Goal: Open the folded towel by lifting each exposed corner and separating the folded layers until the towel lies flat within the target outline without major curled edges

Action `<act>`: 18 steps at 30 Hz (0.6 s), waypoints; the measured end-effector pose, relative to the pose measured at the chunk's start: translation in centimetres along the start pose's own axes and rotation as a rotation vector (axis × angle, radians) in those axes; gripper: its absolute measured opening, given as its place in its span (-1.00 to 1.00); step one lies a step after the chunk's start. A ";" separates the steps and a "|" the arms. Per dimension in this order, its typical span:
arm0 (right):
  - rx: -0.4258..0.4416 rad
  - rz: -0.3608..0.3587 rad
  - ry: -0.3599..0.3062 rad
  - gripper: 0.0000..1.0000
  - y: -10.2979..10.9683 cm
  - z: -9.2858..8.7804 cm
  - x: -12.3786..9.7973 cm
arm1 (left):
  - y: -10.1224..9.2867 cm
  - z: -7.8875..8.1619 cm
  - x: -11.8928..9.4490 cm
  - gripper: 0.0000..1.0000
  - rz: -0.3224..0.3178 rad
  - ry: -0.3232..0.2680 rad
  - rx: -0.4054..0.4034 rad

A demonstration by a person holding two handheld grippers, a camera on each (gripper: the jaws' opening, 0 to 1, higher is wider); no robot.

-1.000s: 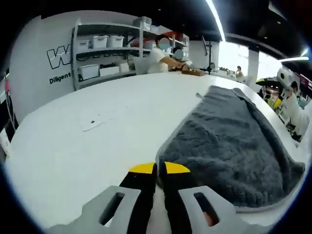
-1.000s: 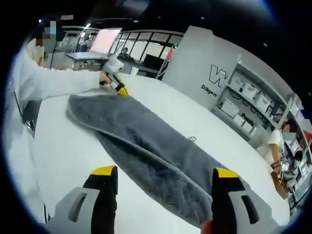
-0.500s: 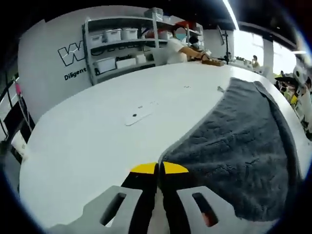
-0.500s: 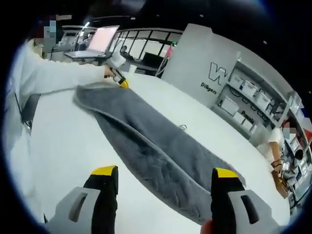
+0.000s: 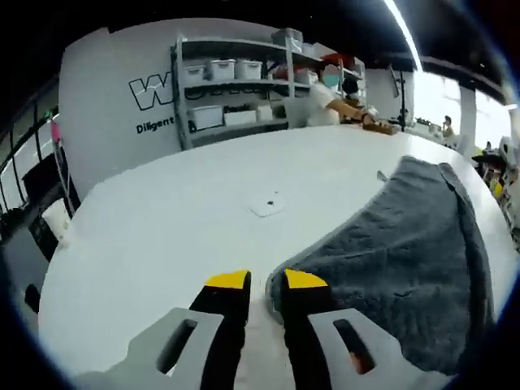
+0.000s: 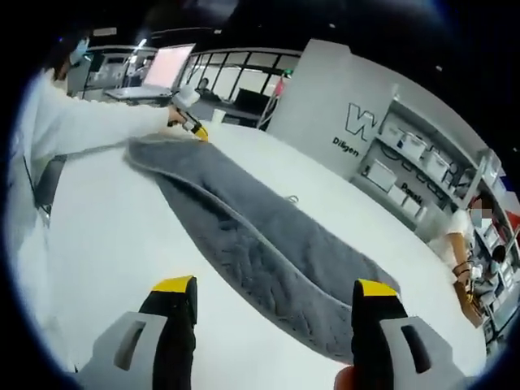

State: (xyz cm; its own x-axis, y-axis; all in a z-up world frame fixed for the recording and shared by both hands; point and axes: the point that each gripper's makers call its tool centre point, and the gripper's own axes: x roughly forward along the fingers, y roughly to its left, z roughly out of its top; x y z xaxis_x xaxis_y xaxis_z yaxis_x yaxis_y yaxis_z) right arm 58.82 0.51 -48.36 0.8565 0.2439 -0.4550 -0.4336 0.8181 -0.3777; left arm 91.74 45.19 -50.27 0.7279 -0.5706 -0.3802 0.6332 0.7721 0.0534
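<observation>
A grey towel (image 5: 406, 244) lies spread long on the white table (image 5: 162, 236), one layer folded over another with a pale seam along the fold. My left gripper (image 5: 266, 280) sits at its near corner with the jaws a little apart, and the corner rests against the inner side of the right jaw. In the right gripper view the towel (image 6: 260, 236) runs from the far left to the near right. My right gripper (image 6: 275, 286) hovers wide open above its near end, holding nothing. The left gripper (image 6: 195, 128) shows at the towel's far corner, held by a white-sleeved arm.
A small flat white patch (image 5: 268, 205) lies on the table left of the towel. Shelves with bins (image 5: 236, 89) line the far wall, and a person (image 5: 329, 89) works at a bench beside them. A laptop (image 6: 166, 69) stands on a desk beyond the table's far end.
The left jaws, pressed together on the towel corner before, have parted slightly. The left gripper view has swung to the left. The towel has been drawn out longer and flatter.
</observation>
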 end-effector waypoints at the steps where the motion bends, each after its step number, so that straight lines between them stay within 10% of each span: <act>1: 0.005 -0.007 -0.006 0.54 -0.2 0.0 -0.3 | -0.2 0.8 -1.1 -0.45 0.008 -0.030 -0.005; 8: 0.080 -0.048 -0.069 0.55 -1.2 -0.1 -2.0 | -5.4 2.7 -8.9 0.17 -0.016 -0.138 0.002; 18: 0.195 -0.099 -0.119 0.57 -2.7 -1.0 -4.4 | -15.0 -3.7 -18.6 0.66 -0.069 -0.105 -0.029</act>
State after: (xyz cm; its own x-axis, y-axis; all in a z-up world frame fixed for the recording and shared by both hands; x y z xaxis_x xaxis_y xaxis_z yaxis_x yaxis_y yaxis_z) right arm 55.94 -3.31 -46.10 0.9241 0.2079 -0.3206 -0.2937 0.9232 -0.2479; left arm 67.73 45.27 -47.40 0.7073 -0.6479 -0.2828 0.6762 0.7367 0.0031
